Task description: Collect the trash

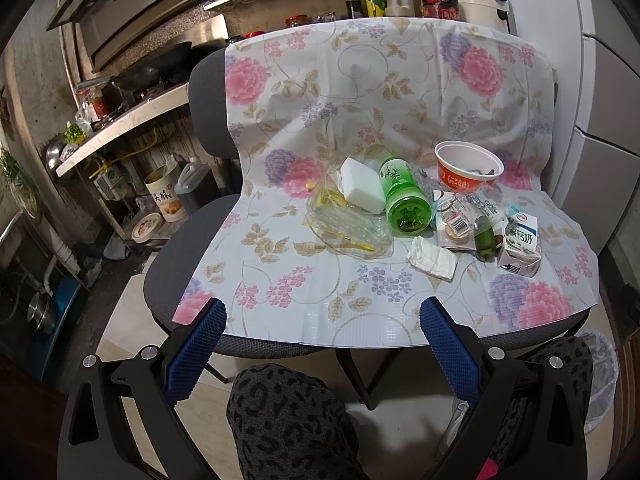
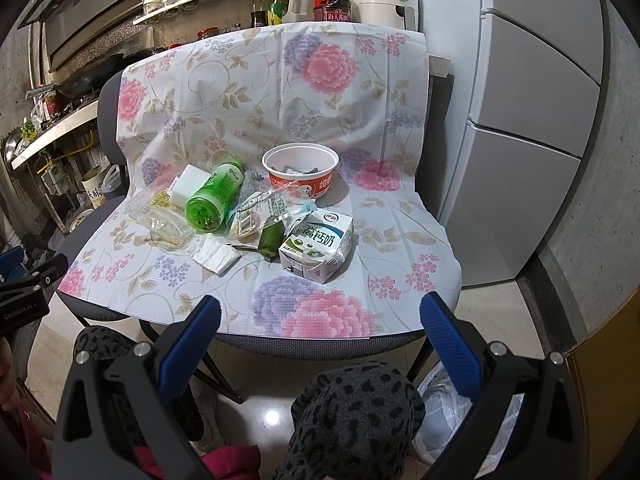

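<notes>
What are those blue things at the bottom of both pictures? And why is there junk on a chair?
Those blue things are the fingers of two grabbing tools. A person holds one in each hand, and each tool has a camera that looks out along its fingers. One picture comes from the left tool, the other from the right tool. Both tools are open and hold nothing.

The chair is covered with a flowery cloth, and trash lies on it waiting to be collected: a green bottle on its side, a red and white paper bowl, a milk carton, a clear plastic tray, a folded tissue, a white block and some wrappers.

The spotted grey shapes down low are the person's knees. Beside them there is a white plastic bag on the floor, probably for the trash.
</notes>
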Demonstrator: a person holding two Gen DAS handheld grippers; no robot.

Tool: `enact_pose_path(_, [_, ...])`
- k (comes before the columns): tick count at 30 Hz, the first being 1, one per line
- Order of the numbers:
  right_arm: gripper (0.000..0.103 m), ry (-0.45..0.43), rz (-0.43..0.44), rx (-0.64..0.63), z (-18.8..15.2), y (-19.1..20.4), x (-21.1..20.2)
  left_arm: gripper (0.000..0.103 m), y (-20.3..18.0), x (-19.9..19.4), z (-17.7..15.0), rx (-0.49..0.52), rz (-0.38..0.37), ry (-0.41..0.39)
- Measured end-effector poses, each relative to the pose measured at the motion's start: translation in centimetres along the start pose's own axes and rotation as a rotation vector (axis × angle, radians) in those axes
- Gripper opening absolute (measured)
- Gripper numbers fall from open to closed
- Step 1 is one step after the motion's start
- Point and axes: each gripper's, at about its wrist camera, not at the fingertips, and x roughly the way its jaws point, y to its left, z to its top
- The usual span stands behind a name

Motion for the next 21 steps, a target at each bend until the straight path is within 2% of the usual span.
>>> enact_pose_path(21, [0.097,-0.002,0.001,0.0,-0.01,0.13,0.05,0.096,0.05,-0.02,0.01,0.0,-0.001,-0.001])
